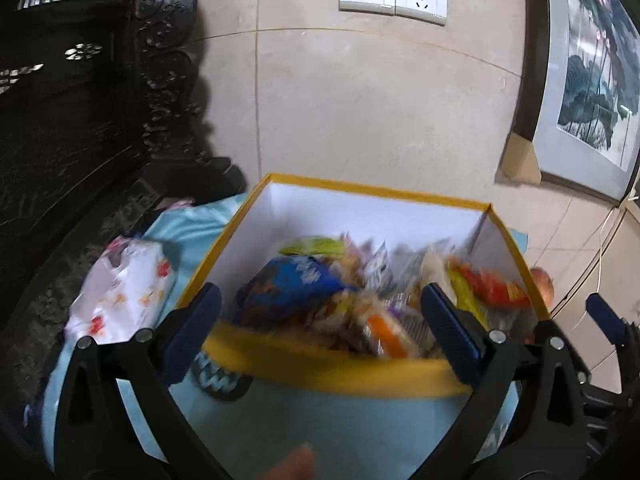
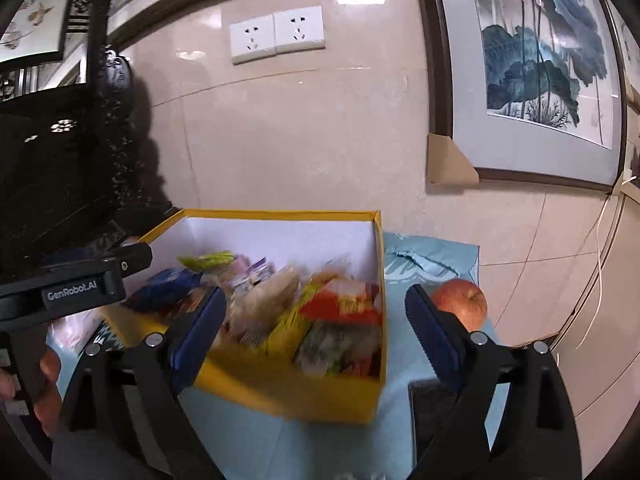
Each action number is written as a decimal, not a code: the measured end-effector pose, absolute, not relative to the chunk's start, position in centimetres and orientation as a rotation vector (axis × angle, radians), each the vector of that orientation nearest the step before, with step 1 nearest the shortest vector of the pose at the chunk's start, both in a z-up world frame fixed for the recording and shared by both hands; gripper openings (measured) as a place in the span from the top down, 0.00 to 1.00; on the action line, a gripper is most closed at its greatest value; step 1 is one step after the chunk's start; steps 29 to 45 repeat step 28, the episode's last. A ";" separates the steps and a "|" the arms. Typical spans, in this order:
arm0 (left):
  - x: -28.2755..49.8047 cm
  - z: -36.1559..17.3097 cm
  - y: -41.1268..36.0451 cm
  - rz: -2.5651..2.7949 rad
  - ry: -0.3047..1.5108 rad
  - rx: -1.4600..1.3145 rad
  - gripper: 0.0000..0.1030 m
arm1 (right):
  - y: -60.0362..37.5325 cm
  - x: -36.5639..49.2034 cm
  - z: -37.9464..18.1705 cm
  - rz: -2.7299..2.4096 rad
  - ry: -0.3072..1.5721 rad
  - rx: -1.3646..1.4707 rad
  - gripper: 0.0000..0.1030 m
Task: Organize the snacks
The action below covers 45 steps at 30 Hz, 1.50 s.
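Left wrist view: left gripper (image 1: 320, 328) with blue-padded jaws spread wide and nothing between the pads, hovering over the near rim of the yellow cardboard box with white inner walls (image 1: 380, 216). Right gripper (image 2: 316, 324) likewise gaping and empty, poised over the same box's near right corner.

Step in hand, as a judgement: releasing over the box and clearing away. Best done by lifting straight off without catching the near rim, keeping both jaws apart until clear of the packets, and avoiding a nudge that would slide the box on the pale blue cloth (image 2: 436, 256).

Inside the box: a loose heap of snack packets, blurred. Among them a blue foil bag (image 1: 288, 284) at near left, a lime-green packet (image 1: 312, 246) further back, a red and orange packet (image 2: 344, 300) at right, a yellow packet (image 2: 288, 324) beside it. Far part of the box floor bare.

Outside the box: a red apple (image 2: 460, 300) just right of it on the cloth; a white floral-printed plastic pack (image 1: 124, 288) at left, apart from the box.
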<state>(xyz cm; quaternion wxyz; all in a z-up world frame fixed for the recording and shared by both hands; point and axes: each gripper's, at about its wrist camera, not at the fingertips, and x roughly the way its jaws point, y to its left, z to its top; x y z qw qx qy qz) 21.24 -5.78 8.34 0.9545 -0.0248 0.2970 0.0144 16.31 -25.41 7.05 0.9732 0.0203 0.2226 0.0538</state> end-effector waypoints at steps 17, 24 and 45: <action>11.2 9.8 -3.5 -0.017 0.576 -0.078 0.02 | -23.7 6.7 8.6 0.179 0.408 0.048 0.11; 9.8 10.1 -3.3 0.011 0.568 -0.050 0.02 | -23.4 5.7 8.6 0.170 0.413 0.070 0.03; 9.7 10.2 -3.0 0.017 0.584 -0.060 0.02 | -23.2 5.3 8.8 0.156 0.411 0.070 0.01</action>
